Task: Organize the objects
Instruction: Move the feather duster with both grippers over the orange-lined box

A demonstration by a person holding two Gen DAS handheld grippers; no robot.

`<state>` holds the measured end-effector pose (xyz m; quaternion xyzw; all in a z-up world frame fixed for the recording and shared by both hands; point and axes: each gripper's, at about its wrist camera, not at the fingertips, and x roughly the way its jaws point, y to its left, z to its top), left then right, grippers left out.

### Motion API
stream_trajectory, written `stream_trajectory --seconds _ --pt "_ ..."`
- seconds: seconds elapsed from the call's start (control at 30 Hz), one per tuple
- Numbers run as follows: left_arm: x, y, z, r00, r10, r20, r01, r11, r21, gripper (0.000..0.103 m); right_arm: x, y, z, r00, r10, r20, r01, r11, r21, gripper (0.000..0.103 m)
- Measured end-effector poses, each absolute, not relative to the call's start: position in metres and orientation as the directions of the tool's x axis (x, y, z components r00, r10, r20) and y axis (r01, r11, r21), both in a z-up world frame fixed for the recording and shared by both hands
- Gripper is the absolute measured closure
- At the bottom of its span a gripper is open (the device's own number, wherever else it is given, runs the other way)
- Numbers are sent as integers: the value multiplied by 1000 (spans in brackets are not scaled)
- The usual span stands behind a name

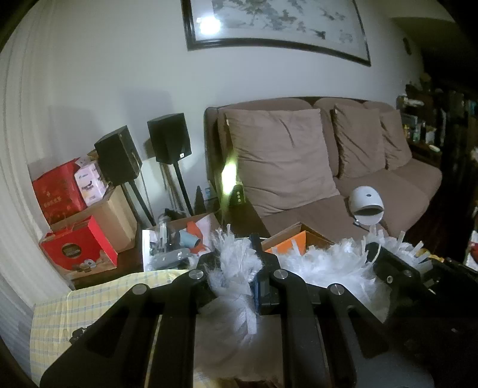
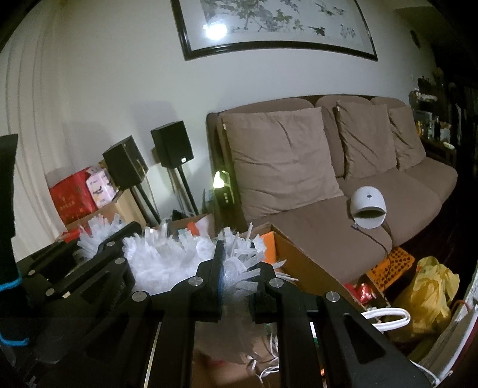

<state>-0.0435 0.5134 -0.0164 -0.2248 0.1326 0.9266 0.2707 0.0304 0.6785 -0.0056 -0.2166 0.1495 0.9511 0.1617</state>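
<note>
We hold both grippers side by side, tilted a little downward. Our left gripper (image 1: 236,262) is clamped on a bunch of white shredded filler (image 1: 236,283). Our right gripper (image 2: 237,268) is clamped on the same filler (image 2: 239,274), just right of the left one.

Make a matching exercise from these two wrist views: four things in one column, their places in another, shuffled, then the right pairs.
Things:
1. white dome-shaped device
2. black speakers
3. framed painting
4. yellow plastic bag

Places:
A. on the wall above the sofa
B. on the floor at lower right
C. on the sofa seat
D. on stands left of the sofa

Pairs: 1-C, 2-D, 3-A, 4-B
</note>
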Motion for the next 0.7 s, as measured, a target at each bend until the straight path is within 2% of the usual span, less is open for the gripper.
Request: stream_trajectory --seconds 0.47,0.7 --pt "-59 496 -21 -757 421 -500 -525 -847 83 91 15 670 -20 -850 210 -483 -343 -917 205 92" --pt "-64 489 -19 -746 432 -506 -527 -848 53 91 13 674 -24 -863 159 -480 -310 -917 253 92"
